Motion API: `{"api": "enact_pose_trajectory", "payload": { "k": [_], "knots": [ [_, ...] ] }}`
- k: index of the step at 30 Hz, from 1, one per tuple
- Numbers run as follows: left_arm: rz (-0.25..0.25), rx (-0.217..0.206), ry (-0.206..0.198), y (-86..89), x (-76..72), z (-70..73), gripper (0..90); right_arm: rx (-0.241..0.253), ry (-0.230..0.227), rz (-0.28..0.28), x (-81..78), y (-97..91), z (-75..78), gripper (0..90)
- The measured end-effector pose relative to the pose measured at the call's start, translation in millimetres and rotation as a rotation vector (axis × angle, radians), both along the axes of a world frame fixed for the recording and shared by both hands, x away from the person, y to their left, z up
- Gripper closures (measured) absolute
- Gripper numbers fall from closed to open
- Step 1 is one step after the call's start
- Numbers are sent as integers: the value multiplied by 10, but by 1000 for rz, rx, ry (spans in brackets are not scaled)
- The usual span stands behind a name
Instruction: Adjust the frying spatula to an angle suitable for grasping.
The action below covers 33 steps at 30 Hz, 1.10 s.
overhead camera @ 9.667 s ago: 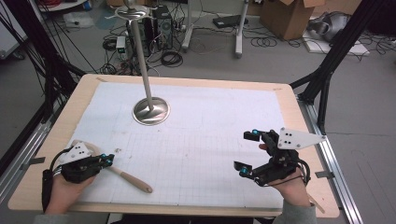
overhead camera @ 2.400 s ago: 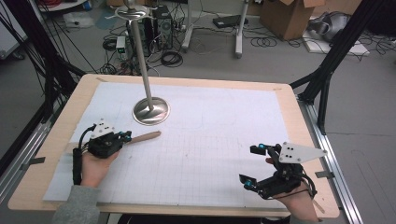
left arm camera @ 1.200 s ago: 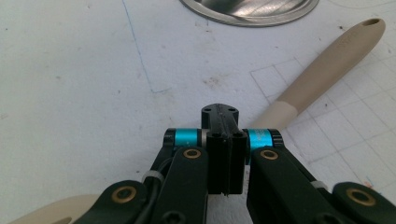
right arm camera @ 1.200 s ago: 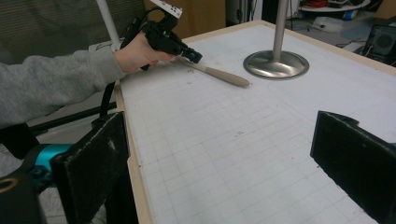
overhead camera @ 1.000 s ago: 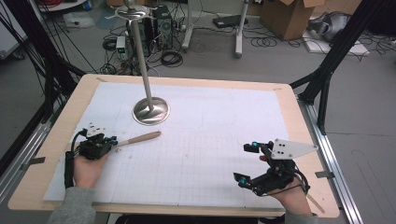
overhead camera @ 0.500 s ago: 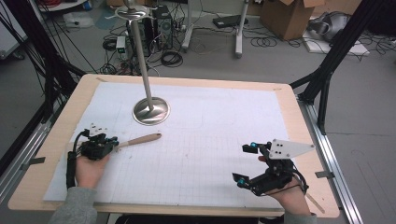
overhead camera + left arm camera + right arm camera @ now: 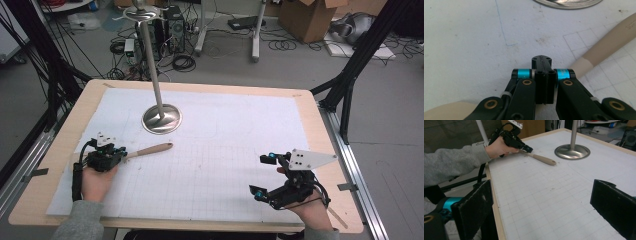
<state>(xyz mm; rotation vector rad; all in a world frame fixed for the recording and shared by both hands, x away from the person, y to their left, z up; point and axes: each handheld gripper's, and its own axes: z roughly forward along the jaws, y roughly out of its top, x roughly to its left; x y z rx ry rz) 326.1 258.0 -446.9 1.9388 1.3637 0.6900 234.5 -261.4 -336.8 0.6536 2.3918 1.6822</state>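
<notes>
The left tool (image 7: 121,154) is clamped tight on the near end of a wooden-handled utensil (image 7: 150,149), whose handle runs out ahead of the tool across the bench (image 7: 310,107) (its working end is hidden under the jaws). Just beyond the handle's far tip stands a metal stand (image 7: 161,118). The right tool (image 7: 263,174) rests well apart, jaws spread wide, holding nothing.

- The left tool (image 7: 121,154) lies low on the tabletop (image 7: 240,107) at its near-left part, jaws pressed together, pointing toward the far-right.
- The left hand (image 7: 96,181) grips it from behind, grey sleeve trailing off the near edge.
- The right tool (image 7: 261,175) sits near the tabletop's near-right corner, jaws spread wide, pointing left.
</notes>
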Motion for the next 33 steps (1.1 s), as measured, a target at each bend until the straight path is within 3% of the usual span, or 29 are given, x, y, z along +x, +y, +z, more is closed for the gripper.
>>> {"api": "enact_pose_trajectory", "payload": {
  "k": [2,7,10,13,18,24,33],
  "knots": [
    [-18,36,7,-13,7,7,899,4,4,3,-4,6,2,36],
    [-19,-8,15,27,27,4,899,-7,3,10,0,34,-7,36],
    [-21,16,14,11,10,7,899,-13,6,11,1,47,-13,36],
    [-10,14,4,-4,-30,3,900,-12,6,11,-4,35,-10,36],
    [-3,-50,14,43,-81,-3,900,-1,6,3,-2,2,-2,36],
    [-10,-34,15,35,-151,4,900,-4,-4,8,-16,16,15,36],
    [-18,-49,25,56,-278,8,900,2,4,1,-13,-8,13,36]
  ]
}}
